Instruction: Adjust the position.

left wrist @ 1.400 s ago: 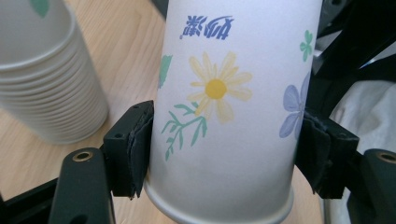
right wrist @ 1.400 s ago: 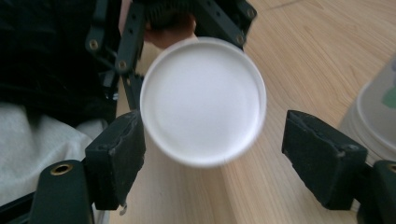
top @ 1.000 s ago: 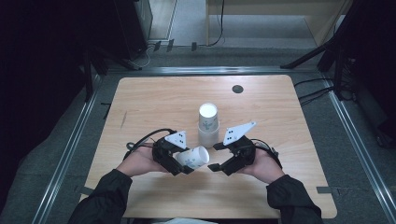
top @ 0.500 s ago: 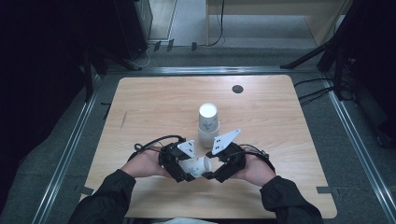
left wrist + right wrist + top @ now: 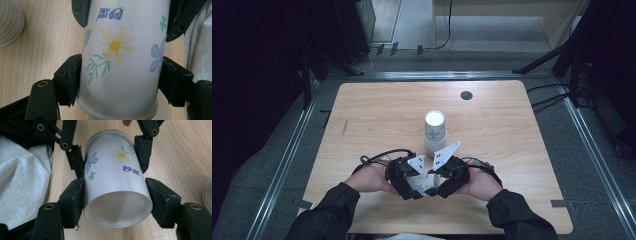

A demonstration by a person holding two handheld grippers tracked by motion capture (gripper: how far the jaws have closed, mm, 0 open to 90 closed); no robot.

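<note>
Paper cup (image 5: 120, 62) with a flower print lies on its side between the two tools, low over the near edge of the table (image 5: 377, 115) — both have hold of it at once. In the left tool view the left tool (image 5: 118, 80) has its black pads pressed on the cup's wall near the narrow bottom end, while the other tool's jaws clamp the same cup farther up. In the right tool view the right tool (image 5: 117, 202) grips the cup near its open mouth, its jaws having just been closing onto it, pads now touching both sides. From the high view the two tools meet nose to nose, a hand behind each. A stack of cups (image 5: 434, 131) stands upside down just beyond them, apart from the held cup.
</note>
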